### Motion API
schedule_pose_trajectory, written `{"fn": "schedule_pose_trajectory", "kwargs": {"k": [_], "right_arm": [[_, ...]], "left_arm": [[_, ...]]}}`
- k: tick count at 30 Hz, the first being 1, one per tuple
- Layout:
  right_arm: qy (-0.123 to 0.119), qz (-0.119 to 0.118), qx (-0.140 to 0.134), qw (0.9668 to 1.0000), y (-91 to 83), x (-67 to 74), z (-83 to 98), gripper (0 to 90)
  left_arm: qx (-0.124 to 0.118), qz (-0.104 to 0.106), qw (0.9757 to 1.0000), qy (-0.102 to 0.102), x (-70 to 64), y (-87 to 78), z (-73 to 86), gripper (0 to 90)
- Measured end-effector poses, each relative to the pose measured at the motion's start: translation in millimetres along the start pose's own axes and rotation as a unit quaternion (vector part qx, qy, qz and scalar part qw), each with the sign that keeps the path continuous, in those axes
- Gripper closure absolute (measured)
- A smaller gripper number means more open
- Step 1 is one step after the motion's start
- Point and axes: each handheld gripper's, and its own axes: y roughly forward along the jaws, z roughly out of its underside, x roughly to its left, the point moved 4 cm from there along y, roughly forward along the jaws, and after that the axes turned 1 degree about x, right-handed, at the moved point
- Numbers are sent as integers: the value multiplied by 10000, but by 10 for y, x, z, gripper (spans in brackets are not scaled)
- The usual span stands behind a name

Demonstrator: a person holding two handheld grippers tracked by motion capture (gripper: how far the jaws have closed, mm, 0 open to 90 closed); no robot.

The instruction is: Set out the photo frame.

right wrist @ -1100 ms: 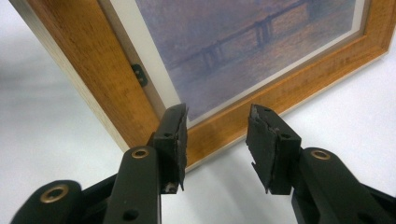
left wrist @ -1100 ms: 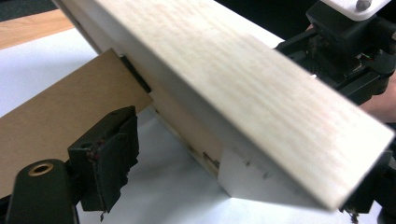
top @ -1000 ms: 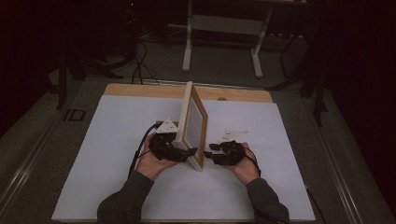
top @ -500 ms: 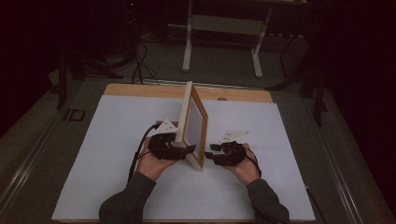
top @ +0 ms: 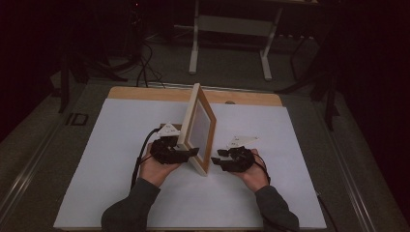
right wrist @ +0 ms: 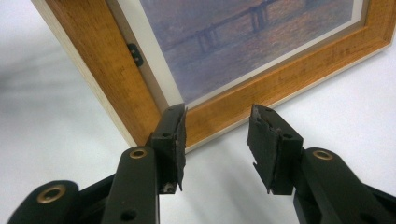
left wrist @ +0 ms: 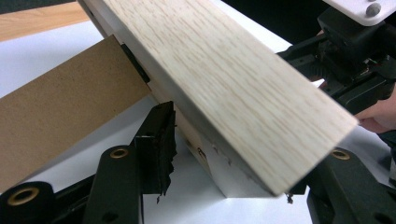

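Note:
A light wooden picture frame (top: 199, 126) stands upright on the white table sheet (top: 121, 193), edge-on to me, propped by a brown easel back (left wrist: 70, 107). My left gripper (top: 191, 153) reaches its near lower corner from the left. Its jaws have just been closing and straddle the frame's thick edge (left wrist: 243, 93). One pad (left wrist: 159, 140) sits almost against the rear face; the other is hidden behind the corner. My right gripper (top: 218, 160) rests on the sheet to the right, open. Its fingertips (right wrist: 264, 140) point at the frame's front rail (right wrist: 116, 79) without touching it, and nothing lies between them.
A bare wooden strip (top: 145, 93) runs along the sheet's far edge. Beyond the table, white desk legs (top: 196, 38) and floor cables (top: 145, 72) stand in the dark. White sheet lies open on both sides of the frame.
Both hands and the frame stay where they were. The left gripper's jaws look a little narrower around the frame's edge.

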Motion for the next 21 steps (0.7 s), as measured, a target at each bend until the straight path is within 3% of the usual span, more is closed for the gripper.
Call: {"fn": "schedule_pose_trajectory", "kwargs": {"k": [5, 21], "right_arm": [[-6, -6, -1, 10000, 2, 3, -1, 559], [8, 1, 3, 10000, 0, -6, 11, 553]], "left_arm": [[-13, -79, 10000, 38, -7, -2, -2, 487], [-111, -416, 9985, -325, -36, 84, -32, 493]]}}
